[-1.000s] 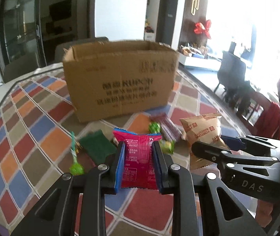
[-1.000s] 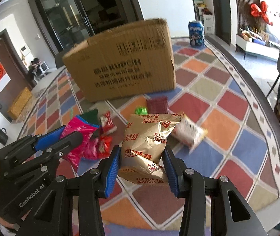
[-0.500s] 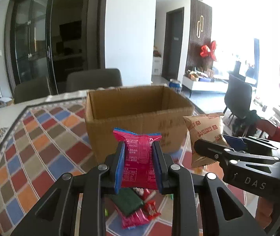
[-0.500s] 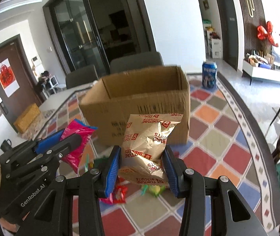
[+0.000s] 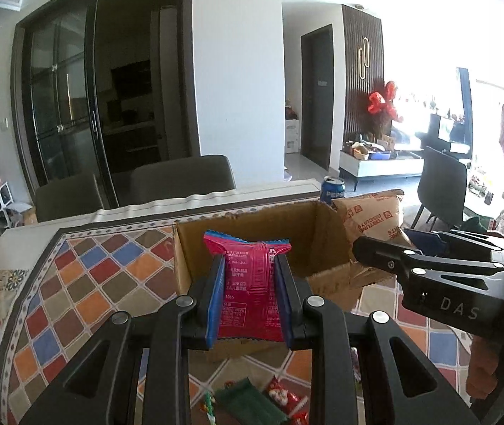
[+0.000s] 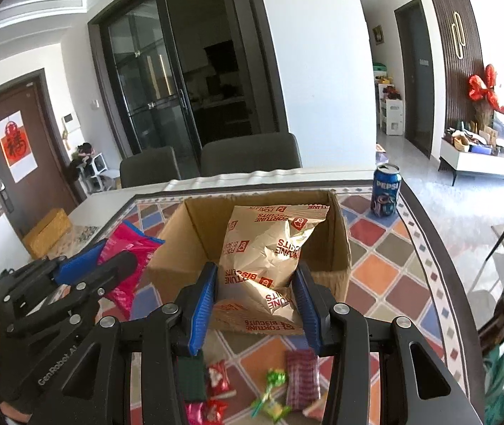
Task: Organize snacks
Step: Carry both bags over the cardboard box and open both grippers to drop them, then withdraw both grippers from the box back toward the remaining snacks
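My left gripper (image 5: 249, 301) is shut on a pink-red snack packet (image 5: 250, 290) and holds it above the near wall of an open cardboard box (image 5: 326, 233). My right gripper (image 6: 254, 301) is shut on a tan Fortune Biscuits bag (image 6: 269, 258) and holds it raised in front of the same box (image 6: 177, 244). The biscuit bag also shows in the left wrist view (image 5: 372, 219), and the pink packet in the right wrist view (image 6: 128, 258). Several small loose snacks (image 6: 273, 386) lie on the table below the grippers.
The table has a colourful diamond-pattern cloth (image 6: 393, 265). A blue Pepsi can (image 6: 385, 191) stands behind the box at the right. Two grey chairs (image 6: 248, 156) stand at the far edge. A green packet (image 5: 248, 403) and red candies lie near the front.
Both grippers have risen with their packets from table level to above the box's rim. The box's open inside now shows, and the loose snacks lie below.
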Available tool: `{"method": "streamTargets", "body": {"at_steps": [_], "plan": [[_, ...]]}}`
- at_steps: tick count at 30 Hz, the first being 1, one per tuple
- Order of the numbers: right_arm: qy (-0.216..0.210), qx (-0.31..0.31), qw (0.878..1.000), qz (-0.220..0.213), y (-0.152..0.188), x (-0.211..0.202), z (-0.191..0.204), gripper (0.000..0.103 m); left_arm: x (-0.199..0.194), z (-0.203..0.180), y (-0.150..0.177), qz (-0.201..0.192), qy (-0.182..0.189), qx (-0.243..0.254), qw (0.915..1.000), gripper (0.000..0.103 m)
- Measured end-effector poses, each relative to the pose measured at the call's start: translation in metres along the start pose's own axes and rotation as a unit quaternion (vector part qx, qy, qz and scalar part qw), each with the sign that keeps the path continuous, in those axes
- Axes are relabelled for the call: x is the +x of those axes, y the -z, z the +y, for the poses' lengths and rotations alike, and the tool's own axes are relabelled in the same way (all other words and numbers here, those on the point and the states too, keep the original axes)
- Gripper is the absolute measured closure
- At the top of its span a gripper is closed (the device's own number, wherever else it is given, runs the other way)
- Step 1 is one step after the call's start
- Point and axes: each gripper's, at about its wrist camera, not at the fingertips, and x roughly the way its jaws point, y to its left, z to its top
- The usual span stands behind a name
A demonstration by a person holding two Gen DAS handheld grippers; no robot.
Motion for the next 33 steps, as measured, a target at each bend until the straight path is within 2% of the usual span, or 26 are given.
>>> {"method": "streamTargets", "body": {"at_steps": [4,10,21,22,24,25,26,27,29,33], "plan": [[0.002,0.001,1.0,-0.001,-0.014,0.012,-0.003,0.059,0.016,0.006,-0.012,0.006,-0.002,-0.003,1.0,0.076],[0.001,0.001,1.0,0.02,-0.031,0.039,-0.009,0.058,0.047,0.013,-0.024,0.033,-0.007,0.001,0.9994,0.076],[-0.008,0.005,0.997,0.08,-0.043,0.09,-0.02,0.058,0.097,0.027,-0.028,0.097,0.006,-0.014,0.9952,0.075],[-0.008,0.005,0.996,0.085,-0.043,0.094,-0.021,0.058,0.099,0.028,-0.029,0.098,0.006,-0.015,0.995,0.073],[-0.008,0.002,0.995,0.095,-0.044,0.104,-0.02,0.058,0.099,0.029,-0.029,0.1,0.003,-0.011,0.9949,0.061],[-0.003,-0.001,0.995,0.099,-0.044,0.108,-0.019,0.053,0.098,0.03,-0.029,0.098,-0.004,-0.01,0.9952,0.053],[0.008,-0.003,0.995,0.103,-0.044,0.11,-0.019,0.042,0.098,0.031,-0.029,0.096,-0.008,-0.01,0.9953,0.05],[0.015,-0.002,0.995,0.102,-0.045,0.111,-0.02,0.037,0.096,0.033,-0.029,0.094,-0.014,-0.01,0.9954,0.05],[0.03,0.002,0.995,0.094,-0.043,0.108,-0.022,0.036,0.093,0.036,-0.027,0.098,-0.024,-0.013,0.9948,0.05],[0.032,0.001,0.995,0.094,-0.04,0.099,-0.019,0.036,0.081,0.036,-0.023,0.1,-0.031,-0.014,0.9945,0.048]]}}
